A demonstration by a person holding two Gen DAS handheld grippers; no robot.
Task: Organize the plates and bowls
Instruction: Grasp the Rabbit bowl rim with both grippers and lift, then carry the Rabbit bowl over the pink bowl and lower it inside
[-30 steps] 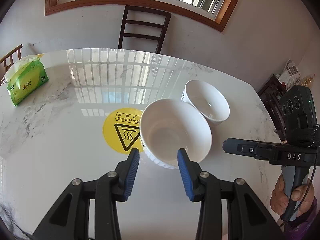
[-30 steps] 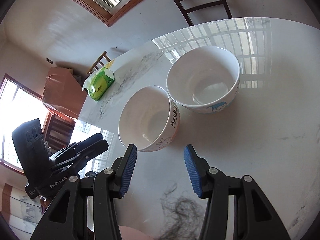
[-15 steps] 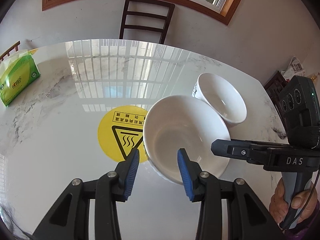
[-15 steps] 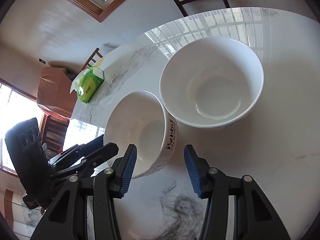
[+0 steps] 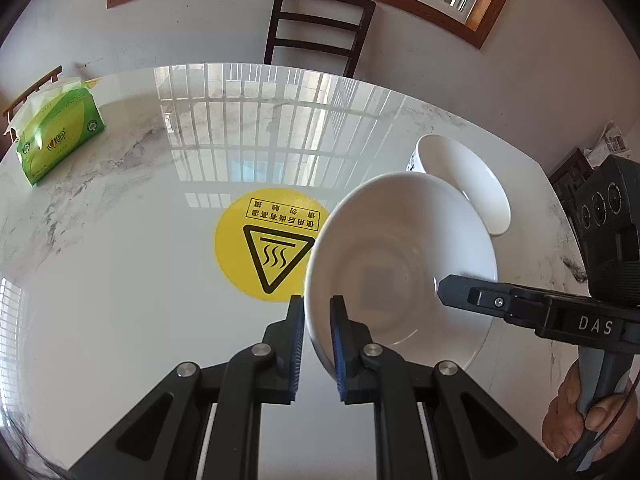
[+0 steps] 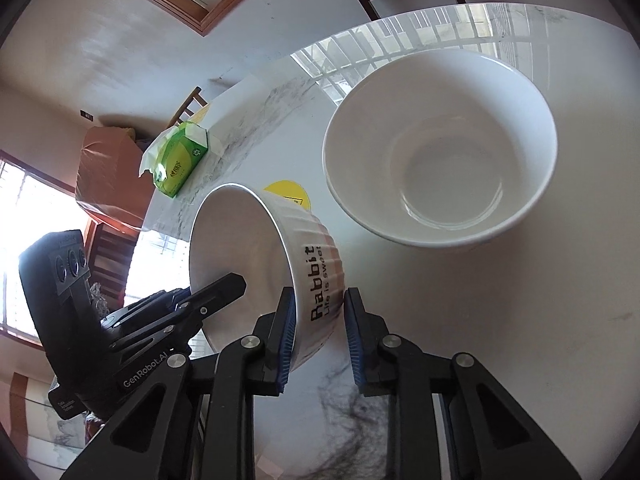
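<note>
Supporting table (image 5: 100,300): we see white marble carrying both bowls.
Smooth bowl (image 6: 440,152): upright on the table, just beyond the ribbed bowl.
Ribbed bowl (image 6: 312,248): tilted on edge, and we see both grippers holding it.
Left gripper (image 5: 316,308): jaws closing, pads pinching the near rim.
Right gripper (image 6: 318,300): jaws closing, lettered wall clamped between the pads.
</note>
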